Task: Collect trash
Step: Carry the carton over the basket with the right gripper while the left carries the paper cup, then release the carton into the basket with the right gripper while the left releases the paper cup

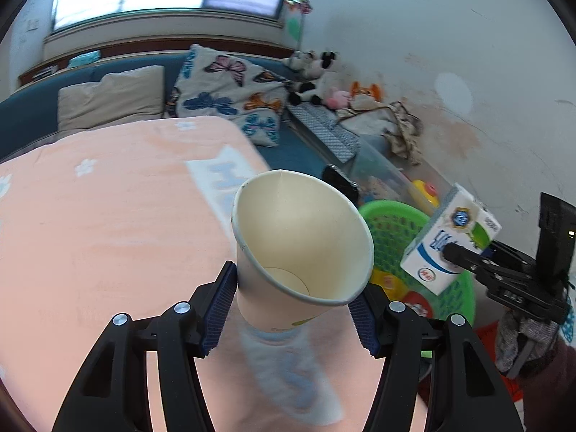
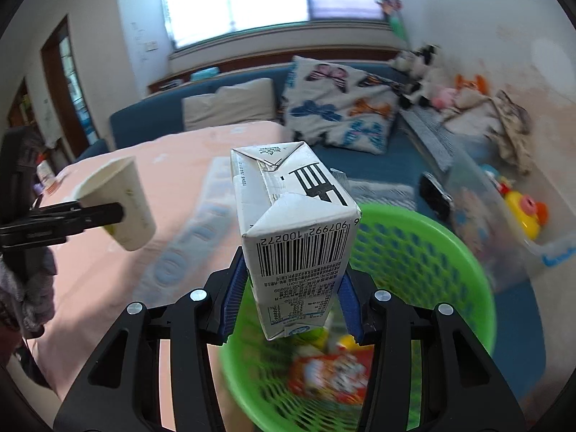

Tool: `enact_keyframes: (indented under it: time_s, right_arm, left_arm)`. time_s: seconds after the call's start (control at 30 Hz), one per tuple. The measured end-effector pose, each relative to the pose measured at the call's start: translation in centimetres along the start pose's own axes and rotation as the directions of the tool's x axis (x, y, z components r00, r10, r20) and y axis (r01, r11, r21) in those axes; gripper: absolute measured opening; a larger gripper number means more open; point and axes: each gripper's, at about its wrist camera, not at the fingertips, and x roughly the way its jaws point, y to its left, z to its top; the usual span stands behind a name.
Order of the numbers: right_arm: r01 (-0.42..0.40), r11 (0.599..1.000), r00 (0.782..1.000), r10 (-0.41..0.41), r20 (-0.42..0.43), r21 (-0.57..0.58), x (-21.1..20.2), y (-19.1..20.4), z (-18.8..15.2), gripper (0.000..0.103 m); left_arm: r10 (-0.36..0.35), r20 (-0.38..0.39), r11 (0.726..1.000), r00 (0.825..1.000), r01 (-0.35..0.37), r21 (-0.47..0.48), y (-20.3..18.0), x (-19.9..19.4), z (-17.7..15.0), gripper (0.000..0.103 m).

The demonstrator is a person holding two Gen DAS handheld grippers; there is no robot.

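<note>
Right gripper is clamped on the milk carton, blue pads pressing both long sides. Carton hangs over the green basket, just inside the rim at its 9 o'clock side. The basket already holds wrappers, blurred.

Left gripper is squeezed on the paper cup, mouth tilted toward the camera. Cup sits over the pink tablecloth, with the basket at 3 o'clock from it in the left wrist view.

Step in hand, as we judge it: drop the carton. We want it nearer the basket's middle before opening, since it's close to the near rim and a tall box could tip back out over the edge. Open wide and cleanly so no pad drags a corner.

Room: the table edge lies tight against the basket at 9 o'clock, and a clear bin of toys crowds it at 2 o'clock. A black object lies at 1 o'clock; we can't identify it. Straight above is free. The cup arm needs to cross toward 3 o'clock afterwards, so we pull the right gripper up and toward 5 o'clock to keep the two apart.
</note>
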Motion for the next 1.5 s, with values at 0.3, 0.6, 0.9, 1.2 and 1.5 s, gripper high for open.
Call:
enact_keyframes:
  time_s: [0.3,0.6,0.9,1.2,1.5]
  right_arm:
    - [0.135,0.989,0.990,-0.132,-0.041,0.064,-0.9,-4.6,-2.8,0.048]
    - [0.200,0.974,0.979,-0.195,-0.064,0.101,-0.9,-7.2,-4.1,0.049]
    - [0.198,0.974,0.980,-0.194,-0.045,0.113,-2.3,-7.1,-4.5,0.056]
    - [0.184,0.976,0.983,-0.184,-0.007,0.119,-4.1,-6.7,-4.3,0.061]
    - [0.161,0.979,0.986,-0.164,0.015,0.121,-5.0,-5.7,-4.4,0.063]
  left_arm:
    - [-0.070,-0.050,0.995,0.996,0.073,0.069,-6.0,1.4,-0.3,0.057]
    - [-0.099,-0.131,0.990,0.986,0.111,0.085,-9.3,4.3,-0.9,0.058]
    - [-0.116,-0.187,0.989,0.975,0.132,0.073,-10.9,6.5,-1.3,0.059]
    - [-0.141,-0.235,0.988,0.962,0.153,0.035,-11.4,8.2,-1.6,0.061]
    - [-0.130,-0.243,0.989,0.961,0.142,0.031,-11.4,8.1,-1.9,0.070]
